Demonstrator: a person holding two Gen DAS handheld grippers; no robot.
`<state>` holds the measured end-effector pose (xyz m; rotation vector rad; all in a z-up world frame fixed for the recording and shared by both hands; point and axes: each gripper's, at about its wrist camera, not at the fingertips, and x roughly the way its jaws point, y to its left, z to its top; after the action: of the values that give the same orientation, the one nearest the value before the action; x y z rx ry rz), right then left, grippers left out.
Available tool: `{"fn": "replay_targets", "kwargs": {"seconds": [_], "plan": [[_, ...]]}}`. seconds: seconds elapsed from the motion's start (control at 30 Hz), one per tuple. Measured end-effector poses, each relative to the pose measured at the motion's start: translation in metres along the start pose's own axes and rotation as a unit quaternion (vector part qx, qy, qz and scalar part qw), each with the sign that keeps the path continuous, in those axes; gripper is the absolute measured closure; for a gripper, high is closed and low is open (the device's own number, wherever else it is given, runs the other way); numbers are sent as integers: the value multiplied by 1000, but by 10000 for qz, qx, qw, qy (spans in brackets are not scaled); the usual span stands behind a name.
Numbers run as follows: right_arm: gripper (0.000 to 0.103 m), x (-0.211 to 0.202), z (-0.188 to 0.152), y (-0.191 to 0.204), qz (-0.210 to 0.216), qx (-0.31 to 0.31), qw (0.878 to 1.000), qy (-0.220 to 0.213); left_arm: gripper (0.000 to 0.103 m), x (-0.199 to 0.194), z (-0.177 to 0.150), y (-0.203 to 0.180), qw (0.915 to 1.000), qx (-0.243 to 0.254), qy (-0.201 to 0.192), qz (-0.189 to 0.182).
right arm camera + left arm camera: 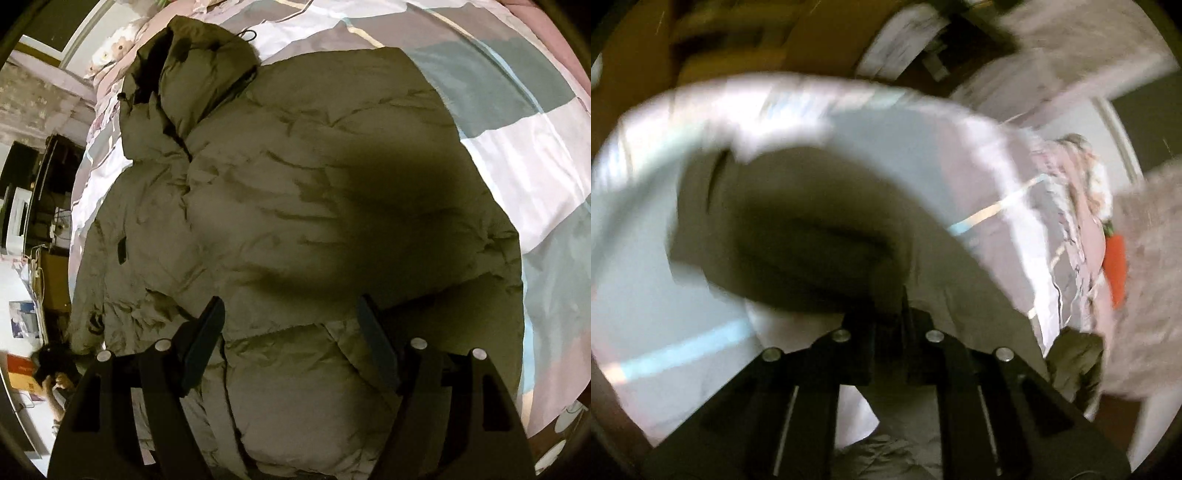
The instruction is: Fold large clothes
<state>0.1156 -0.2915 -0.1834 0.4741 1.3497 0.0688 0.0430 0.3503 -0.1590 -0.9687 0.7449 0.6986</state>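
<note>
An olive-green puffer jacket (295, 206) with a hood (192, 74) lies spread on a bed with a checked sheet (524, 133). My right gripper (291, 314) is open, its fingers spread just above the jacket's lower part, holding nothing. In the blurred left wrist view, my left gripper (888, 295) is shut on a piece of the olive jacket (812, 221), which is lifted and bulges in front of the camera over the sheet (646, 277).
Flowered pillows (110, 55) lie at the head of the bed. An orange toy (1115, 266) lies by the pillows. Desks, boxes and cables (37, 229) stand to the left of the bed. A wall and door frame (1115, 122) are beyond.
</note>
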Motion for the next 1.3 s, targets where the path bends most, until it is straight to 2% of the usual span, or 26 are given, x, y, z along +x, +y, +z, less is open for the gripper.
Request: {"fn": "replay_targets", "kwargs": {"seconds": [0.07,0.1,0.13,0.23,0.33,0.37,0.43,0.5,0.57,0.63,0.7,0.73,0.77,0.8,0.83,0.87,0.9,0.97,1.0,1.03,1.07,1.13,1.17,1.23,1.27,1.3], "plan": [[29,-1,0,1,33,-5,10000,-16,94,-28,-14,-43,9956,798,-470,-174],[29,-1,1,2,47,-15,10000,-21,94,-43,-30,-72,9879,1360,-637,-375],[29,-1,1,3,44,-20,10000,-29,94,-53,-46,-96,9792,1826,-689,-548],[29,-2,2,2,22,-9,10000,-45,92,-70,-119,-165,9391,3273,-350,-990],[29,-1,3,-1,-9,31,10000,-39,82,-73,-220,-208,8627,4892,301,-1245],[29,-1,3,-1,-32,38,10000,-37,74,-70,-256,-215,8283,5445,539,-1207],[29,-1,5,-5,-98,56,9999,-53,72,-63,-344,-215,7238,6789,896,-844],[29,-2,8,-10,-163,132,9997,-91,72,-66,-398,-201,6470,7546,841,-698],[29,-5,11,-18,-146,286,9994,-136,68,-79,-433,-187,5921,8000,594,-774],[29,-8,12,-23,-118,396,9990,-171,60,-91,-446,-183,5672,8179,372,-885],[29,-10,13,-28,-62,481,9986,-191,41,-107,-450,-182,5514,8252,232,-1201],[29,-10,13,-30,-3,517,9985,-171,38,-114,-448,-181,5507,8251,134,-1260],[29,-9,13,-31,62,548,9984,-141,37,-117,-442,-184,5590,8196,36,-1251],[29,-8,12,-31,167,588,9981,-103,37,-116,-431,-187,5727,8106,53,-1224],[28,-6,11,-31,356,639,9973,-53,37,-113,-415,-192,5957,7941,169,-1196],[28,-5,10,-28,495,648,9967,-40,37,-107,-396,-198,6262,7696,338,-1203],[28,-6,9,-26,697,646,9955,-54,37,-106,-381,-201,6516,7468,459,-1249],[28,-11,9,-20,1114,626,9916,-184,37,-106,-340,-209,7036,6867,774,-1654],[28,-13,10,-18,1230,606,9903,-245,37,-116,-331,-208,7128,6673,884,-1968],[26,-15,11,-16,1287,592,9895,-301,37,-127,-323,-204,7150,6511,987,-2348],[25,-17,12,-14,1307,589,9890,-354,34,-142,-316,-204,7069,6399,1066,-2817],[23,-15,12,-11,1276,611,9894,-330,28,-168,-318,-200,6797,6343,1174,-3492],[23,-12,12,-10,1273,639,9895,-263,27,-184,-318,-198,6504,6280,1390,-4041],[23,-7,12,-11,1298,703,9889,-145,23,-210,-321,-189,6125,6159,1659,-4668],[23,-4,11,-11,1302,746,9886,-80,16,-219,-319,-187,6063,6140,1585,-4799],[23,-1,11,-12,1292,753,9887,-33,9,-219,-317,-189,6141,6164,1431,-4716]]}}
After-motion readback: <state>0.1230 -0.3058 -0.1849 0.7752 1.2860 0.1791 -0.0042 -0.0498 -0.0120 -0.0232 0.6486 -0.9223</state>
